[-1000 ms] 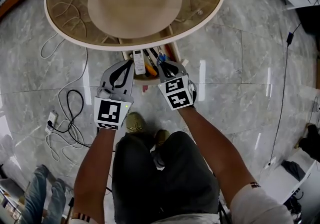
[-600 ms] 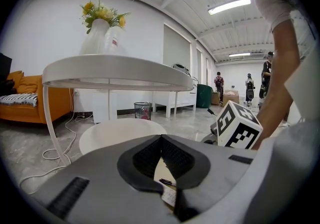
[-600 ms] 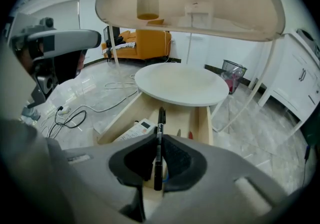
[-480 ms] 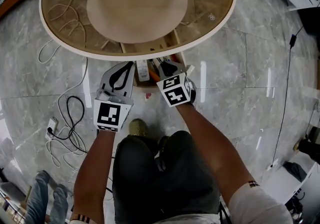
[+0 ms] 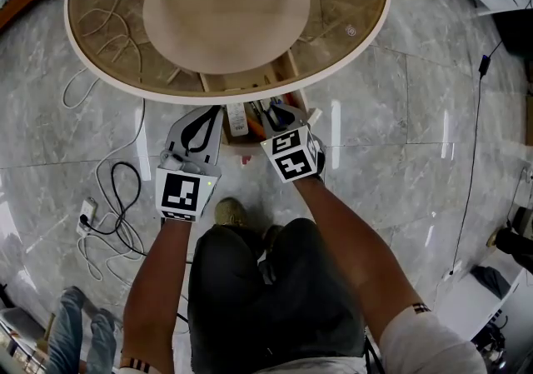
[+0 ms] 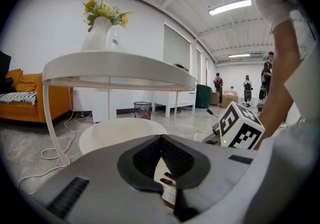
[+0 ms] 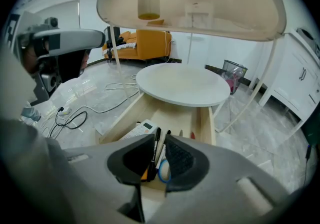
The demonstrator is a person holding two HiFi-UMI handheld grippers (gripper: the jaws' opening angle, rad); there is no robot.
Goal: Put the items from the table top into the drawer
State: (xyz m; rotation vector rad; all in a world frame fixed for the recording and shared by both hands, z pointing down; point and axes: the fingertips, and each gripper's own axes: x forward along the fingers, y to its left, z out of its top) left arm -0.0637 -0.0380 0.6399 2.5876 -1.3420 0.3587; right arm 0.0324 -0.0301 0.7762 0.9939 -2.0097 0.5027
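Your right hand-held gripper (image 7: 159, 155) had just spread its jaws, nothing pinched, over the drawer (image 7: 206, 125) at 12 o'clock, apparently to drop the pens (image 7: 154, 144) below. Your left hand-held gripper (image 6: 160, 140) was closed, empty.

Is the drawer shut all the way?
No, the drawer stands pulled out, with pens and a white remote lying inside it.

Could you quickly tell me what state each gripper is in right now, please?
Left gripper: shut, holding nothing.
Right gripper: open, its jaws have just been opening; pens in the drawer show through the gap, none gripped.
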